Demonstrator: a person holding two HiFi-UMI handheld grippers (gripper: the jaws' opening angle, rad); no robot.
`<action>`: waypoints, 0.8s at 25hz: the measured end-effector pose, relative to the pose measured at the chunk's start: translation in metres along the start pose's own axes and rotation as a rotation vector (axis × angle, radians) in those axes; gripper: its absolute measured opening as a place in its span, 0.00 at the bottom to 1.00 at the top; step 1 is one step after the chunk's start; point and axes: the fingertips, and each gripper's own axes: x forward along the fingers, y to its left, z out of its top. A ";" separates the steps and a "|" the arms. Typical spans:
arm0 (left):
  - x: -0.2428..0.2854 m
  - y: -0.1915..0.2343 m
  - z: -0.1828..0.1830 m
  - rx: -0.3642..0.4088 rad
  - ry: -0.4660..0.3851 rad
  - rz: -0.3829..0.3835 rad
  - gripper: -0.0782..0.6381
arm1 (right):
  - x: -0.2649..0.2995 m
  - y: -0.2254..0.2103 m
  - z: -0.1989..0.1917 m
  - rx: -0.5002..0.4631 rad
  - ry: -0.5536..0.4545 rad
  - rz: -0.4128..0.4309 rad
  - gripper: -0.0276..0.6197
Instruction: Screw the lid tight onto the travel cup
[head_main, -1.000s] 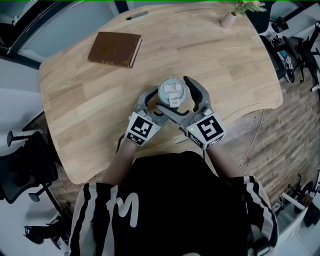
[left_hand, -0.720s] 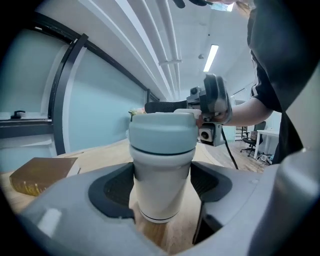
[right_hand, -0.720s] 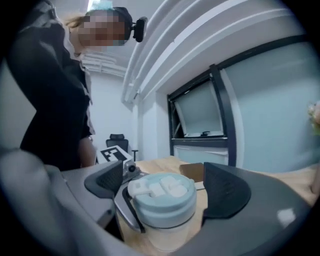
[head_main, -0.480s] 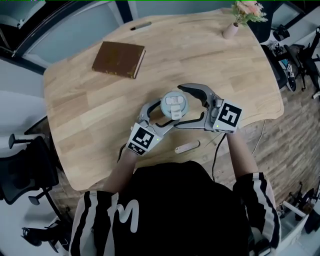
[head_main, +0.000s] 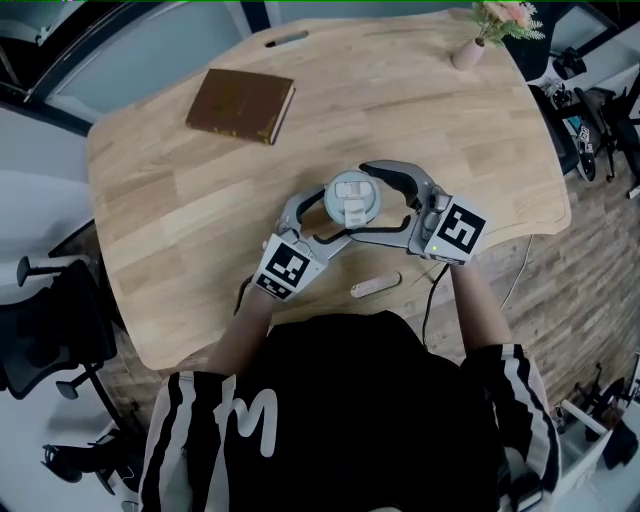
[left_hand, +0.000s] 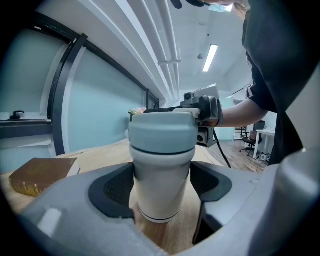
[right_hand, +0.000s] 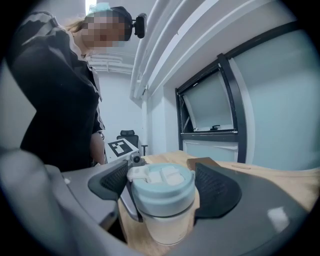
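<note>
Head view looks down on the travel cup (left_hand: 162, 175) standing upright near the front edge of the wooden worktop (head_main: 190, 200), close to the person, with both grippers meeting around it. The left gripper (head_main: 330, 214) has its fingers clenched on the cup's cream body, low down, with a pad touching each side. That hold looks meant to stop the cup from turning. The right gripper (right_hand: 162, 189) comes in higher, from the opposite side, and its fingers have just been closing with the lid (head_main: 350, 193) between them. Its pads now appear to touch the lid's rim on both sides, a grip suited to twisting. The lid is pale blue-green with a white flip tab on top. It sits level on the cup, with a dark seam under it. Whether it is fully tight cannot be told. A brown book (head_main: 240, 103) lies well apart, toward the far left.
</note>
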 end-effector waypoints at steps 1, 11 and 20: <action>0.000 0.000 0.000 0.000 -0.001 0.001 0.61 | 0.000 0.000 0.000 -0.001 -0.003 -0.013 0.69; 0.000 0.000 0.000 0.001 0.002 0.011 0.61 | 0.000 -0.002 0.001 0.013 -0.036 -0.161 0.69; -0.001 0.000 0.000 -0.004 0.000 0.012 0.61 | 0.003 0.001 0.011 0.038 -0.052 -0.301 0.66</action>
